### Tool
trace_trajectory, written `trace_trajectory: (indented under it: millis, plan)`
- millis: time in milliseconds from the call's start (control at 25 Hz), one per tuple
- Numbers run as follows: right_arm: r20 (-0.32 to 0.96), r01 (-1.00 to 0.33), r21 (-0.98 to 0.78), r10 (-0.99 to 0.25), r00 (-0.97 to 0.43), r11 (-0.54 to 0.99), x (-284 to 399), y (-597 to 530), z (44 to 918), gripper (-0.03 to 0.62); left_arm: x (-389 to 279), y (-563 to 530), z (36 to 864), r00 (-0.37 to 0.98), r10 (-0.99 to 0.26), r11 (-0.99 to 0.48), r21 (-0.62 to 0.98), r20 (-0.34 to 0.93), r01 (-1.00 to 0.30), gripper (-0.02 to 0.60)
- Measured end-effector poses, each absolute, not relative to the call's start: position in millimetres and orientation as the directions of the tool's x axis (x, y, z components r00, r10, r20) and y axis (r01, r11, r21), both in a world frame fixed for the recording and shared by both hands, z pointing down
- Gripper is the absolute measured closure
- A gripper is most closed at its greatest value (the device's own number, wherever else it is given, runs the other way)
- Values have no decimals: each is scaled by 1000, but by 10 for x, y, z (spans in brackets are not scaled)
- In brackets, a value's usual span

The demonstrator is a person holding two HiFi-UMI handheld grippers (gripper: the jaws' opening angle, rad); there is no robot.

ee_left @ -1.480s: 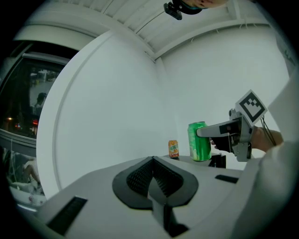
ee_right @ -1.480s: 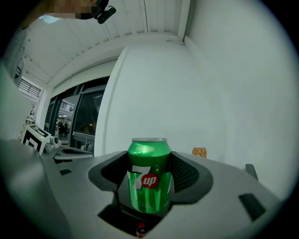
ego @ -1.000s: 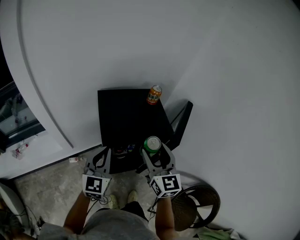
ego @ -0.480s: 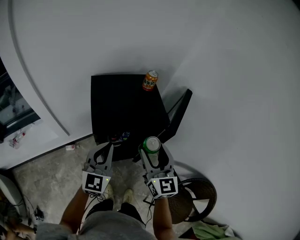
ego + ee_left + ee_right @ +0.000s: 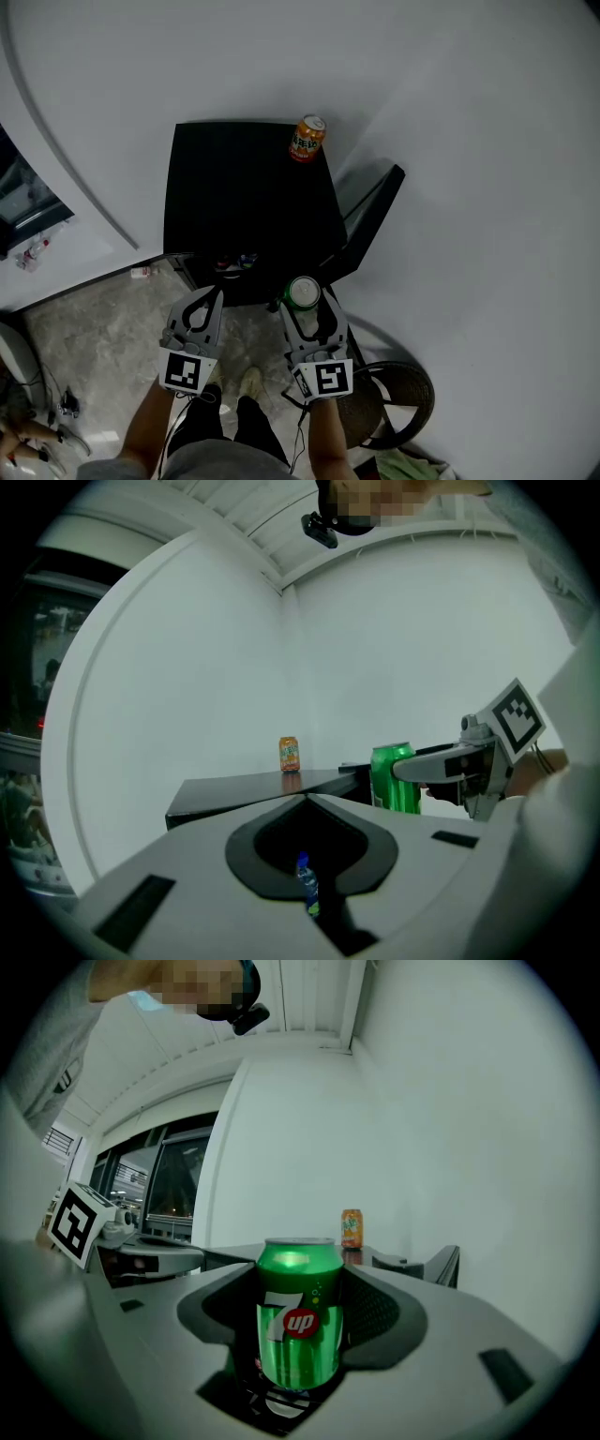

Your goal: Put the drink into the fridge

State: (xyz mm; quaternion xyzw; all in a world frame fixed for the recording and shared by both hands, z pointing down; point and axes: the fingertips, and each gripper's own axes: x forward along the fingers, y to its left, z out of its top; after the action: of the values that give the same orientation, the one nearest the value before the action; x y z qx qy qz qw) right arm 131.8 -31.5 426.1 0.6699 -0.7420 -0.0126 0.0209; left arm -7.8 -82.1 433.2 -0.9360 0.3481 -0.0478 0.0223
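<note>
Both grippers sit lower now before the fridge (image 5: 246,192). Our right gripper (image 5: 306,300) clamps the green can (image 5: 304,291), left gripper (image 5: 208,300) shut, empty; we keep the can upright, entering what seems the open interior.

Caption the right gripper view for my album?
Right hand-held gripper clamps a green 7up can; orange can stands beyond.
</note>
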Motion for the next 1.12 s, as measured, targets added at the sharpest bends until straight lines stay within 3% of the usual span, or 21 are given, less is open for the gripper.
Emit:
trace_trajectory:
  millis: [1120]
  plan:
    - [34,-997,-13,-996,-81,81,1549,-1074,6717,296,59,-1232,6639,696,-708,-706,-110,123,-699,577]
